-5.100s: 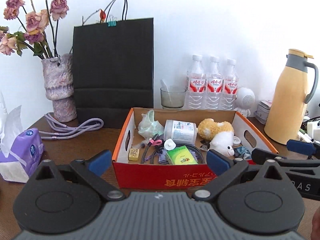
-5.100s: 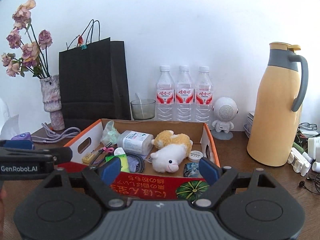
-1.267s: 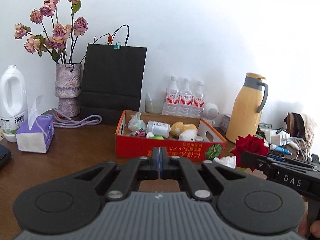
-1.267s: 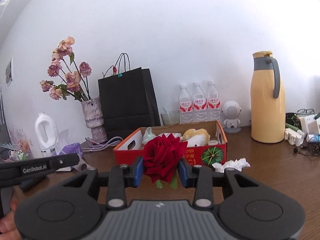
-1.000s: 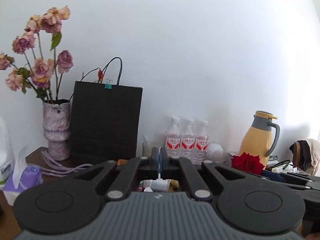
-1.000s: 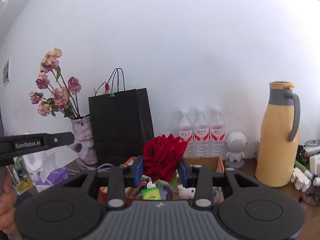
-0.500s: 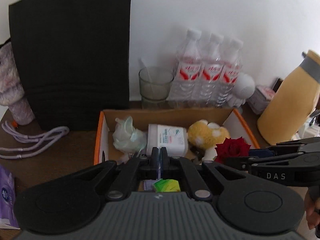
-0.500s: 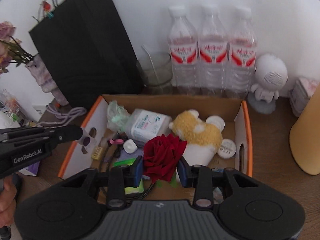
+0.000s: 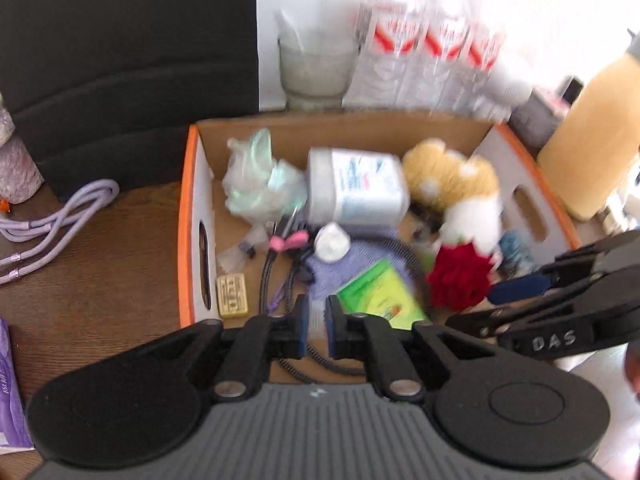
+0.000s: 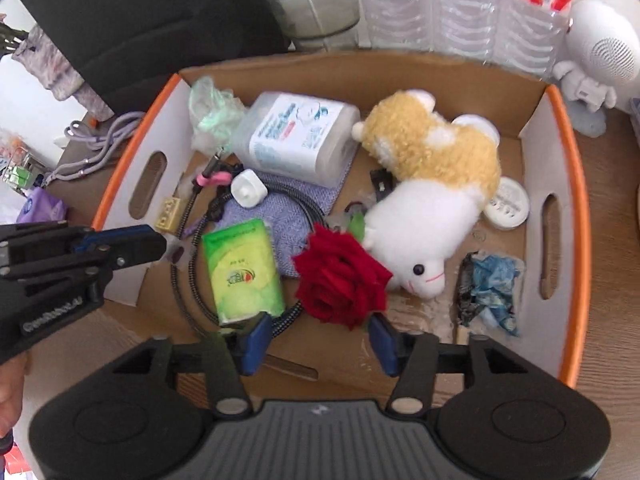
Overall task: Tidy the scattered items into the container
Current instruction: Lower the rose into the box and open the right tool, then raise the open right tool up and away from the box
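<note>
The right claw [image 10: 318, 342] is pointing down into the cardboard box [image 10: 576, 184], its jaws opening. The red rose [image 10: 342, 280] is lying just ahead of its pads, free of them, against the plush toy [image 10: 428, 216]. The left claw [image 9: 314, 326] is opening slightly over the box, holding nothing.

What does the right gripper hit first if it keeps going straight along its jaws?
Probably the red rose: it sits just ahead of the opening jaws of the right gripper, pads clear of it, inside the cardboard box. Depth is unclear.
</note>
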`<state>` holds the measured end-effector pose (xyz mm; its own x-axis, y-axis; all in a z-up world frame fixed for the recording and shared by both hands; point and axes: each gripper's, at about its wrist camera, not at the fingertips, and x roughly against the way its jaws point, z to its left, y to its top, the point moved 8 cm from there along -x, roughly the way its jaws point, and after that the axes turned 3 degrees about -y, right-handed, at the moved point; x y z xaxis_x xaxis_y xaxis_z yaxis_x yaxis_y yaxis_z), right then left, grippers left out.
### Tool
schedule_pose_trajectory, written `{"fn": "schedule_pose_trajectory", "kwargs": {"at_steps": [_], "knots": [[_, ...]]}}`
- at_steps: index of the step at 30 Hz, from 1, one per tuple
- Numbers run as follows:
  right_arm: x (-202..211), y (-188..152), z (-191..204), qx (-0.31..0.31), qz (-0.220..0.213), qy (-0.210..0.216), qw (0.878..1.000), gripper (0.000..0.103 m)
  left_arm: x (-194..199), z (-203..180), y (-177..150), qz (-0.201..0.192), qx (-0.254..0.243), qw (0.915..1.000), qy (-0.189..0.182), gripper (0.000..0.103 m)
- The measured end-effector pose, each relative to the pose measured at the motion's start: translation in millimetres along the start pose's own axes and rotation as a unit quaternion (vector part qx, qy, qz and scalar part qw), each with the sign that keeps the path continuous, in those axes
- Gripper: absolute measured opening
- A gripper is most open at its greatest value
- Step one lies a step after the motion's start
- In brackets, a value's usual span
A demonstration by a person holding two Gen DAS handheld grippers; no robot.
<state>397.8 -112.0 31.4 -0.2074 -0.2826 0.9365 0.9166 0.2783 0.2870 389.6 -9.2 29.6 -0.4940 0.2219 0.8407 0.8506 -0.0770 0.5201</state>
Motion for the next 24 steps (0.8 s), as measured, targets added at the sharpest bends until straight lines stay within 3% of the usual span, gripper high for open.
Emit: {"fn": "schedule_pose_trajectory", "kwargs": {"at_steps": [1, 2, 6, 8, 10, 15, 17, 19, 22, 24], "knots": [[11, 3, 0, -0.001, -0.008, 0.000, 1.000, 0.062, 10, -4, 5, -0.011, 0.004, 0.9999, -0.007, 0.023], [24, 6, 0, 0.001, -0.017, -0.001, 1.000, 0.064, 21, -6, 10, -0.023, 0.010, 0.9997, -0.009, 0.041], [70, 16, -8, -0.008, -0.055, -0.026, 0.998, 0.075, 54, -15, 22, -0.049, 0.034, 0.9982, 0.007, 0.061], [87, 19, -15, -0.018, -0.059, -0.043, 0.997, 0.078, 62, -15, 23, -0.050, 0.060, 0.9966, 0.027, 0.092], [100, 16, -21, -0.024, -0.066, -0.054, 0.996, 0.080, 71, -16, 22, -0.055, 0.072, 0.9951, 0.038, 0.094], [116, -1, -25, -0.024, -0.097, -0.061, 0.993, 0.084, 81, -25, 10, -0.065, 0.042, 0.9947, 0.068, 0.098], [117, -6, -20, -0.016, -0.129, -0.069, 0.989, 0.085, 86, -28, 3, -0.091, 0.030, 0.9919, 0.084, 0.100], [118, -13, -15, -0.013, -0.164, -0.069, 0.984, 0.085, 95, -32, -4, -0.143, 0.020, 0.9853, 0.091, 0.101], [123, -29, -4, 0.010, -0.263, -0.087, 0.961, 0.085, 105, -43, -24, -0.243, -0.005, 0.9648, 0.102, 0.103], [124, -45, 1, 0.023, -0.345, -0.101, 0.933, 0.085, 105, -49, -43, -0.289, -0.006, 0.9514, 0.106, 0.103]]}}
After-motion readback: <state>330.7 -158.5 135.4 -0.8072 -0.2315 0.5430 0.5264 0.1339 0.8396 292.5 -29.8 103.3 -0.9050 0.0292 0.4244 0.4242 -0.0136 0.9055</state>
